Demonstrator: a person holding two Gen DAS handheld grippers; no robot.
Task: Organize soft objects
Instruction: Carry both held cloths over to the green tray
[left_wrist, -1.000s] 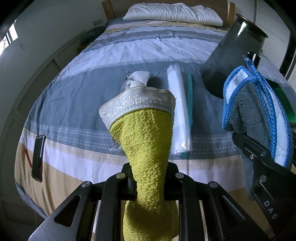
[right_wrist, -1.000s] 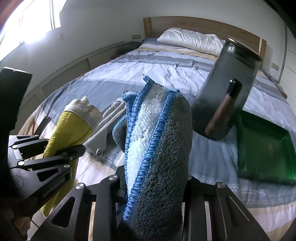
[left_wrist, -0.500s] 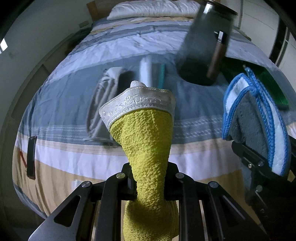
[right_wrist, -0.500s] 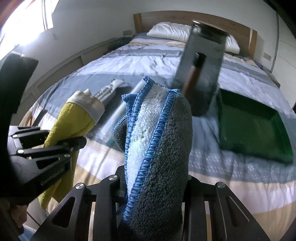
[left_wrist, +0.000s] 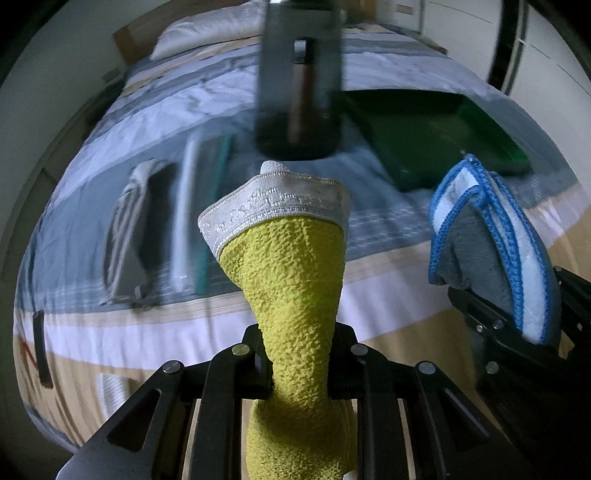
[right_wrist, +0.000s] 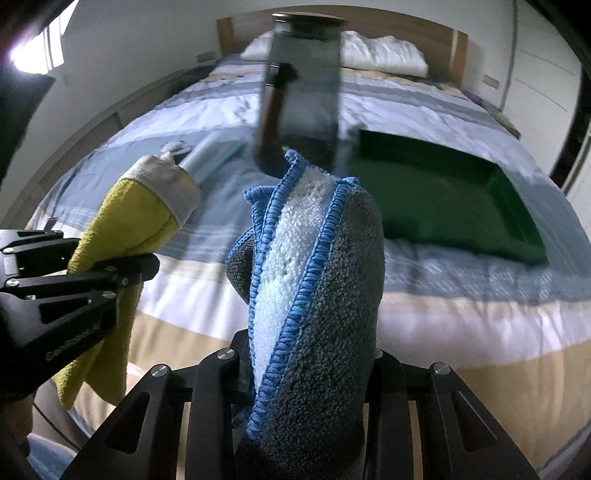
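Cloths are both in hand and neither is put away, so the job reads as mid-carry. Left gripper (left_wrist: 299, 365) is clamped on a yellow cloth (left_wrist: 291, 280) with a white woven band, which stands up from the jaws; the same cloth shows at 9 o'clock in the right wrist view. Right gripper (right_wrist: 310, 373) is clamped on a folded grey cloth (right_wrist: 325, 295) edged in blue, also upright between its jaws and seen at 3 o'clock from the left wrist. Ahead on the bed (right_wrist: 461, 280) lies a green tray (right_wrist: 443, 199) at about 1 o'clock, seemingly empty, and I judge it the likely place for the soft things, though nothing confirms that. A dark jar (right_wrist: 303, 85) holding a brown bottle stands at 12 o'clock, next to the tray. Farther left on the bed, at 10 to 11 o'clock from the left wrist, lie a grey garment (left_wrist: 129, 229) and a white packet (left_wrist: 184, 206) with a teal strip beside it, both blurred; the garment at least looks still to be sorted. Left to do: set down both cloths, then collect whatever soft things remain on the bed.
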